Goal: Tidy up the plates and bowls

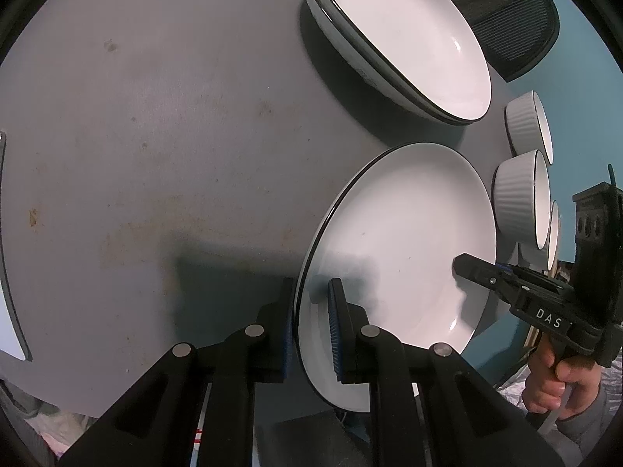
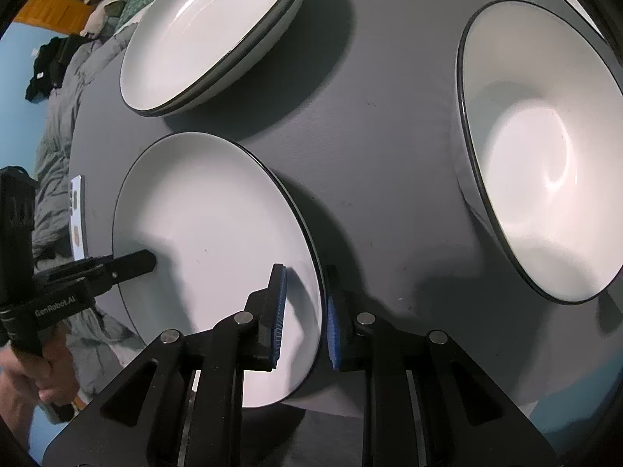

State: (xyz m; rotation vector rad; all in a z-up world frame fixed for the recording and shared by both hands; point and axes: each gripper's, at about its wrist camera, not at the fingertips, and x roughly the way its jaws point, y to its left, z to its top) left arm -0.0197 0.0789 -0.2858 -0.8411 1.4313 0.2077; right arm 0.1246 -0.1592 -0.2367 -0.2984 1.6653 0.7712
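A white plate with a dark rim (image 1: 401, 233) (image 2: 210, 214) is at the near edge of the grey table (image 1: 155, 136), its near part hanging past that edge. My left gripper (image 1: 311, 284) is shut on the plate's left rim, one pad above and one below. My right gripper (image 2: 305, 272) is shut on the opposite rim in the same way. Each view shows the other gripper's finger (image 1: 479, 270) (image 2: 136, 262) lying on the plate's far side. A stack of matching plates (image 1: 409, 39) (image 2: 202, 31) sits just beyond.
Two ribbed white bowls (image 1: 521, 128) (image 1: 518, 194) stand in a row at the table's right side; a large one (image 2: 545, 155) fills the right wrist view. Another plate's rim (image 1: 9, 311) shows far left. A dark chair (image 1: 518, 19) stands behind the table.
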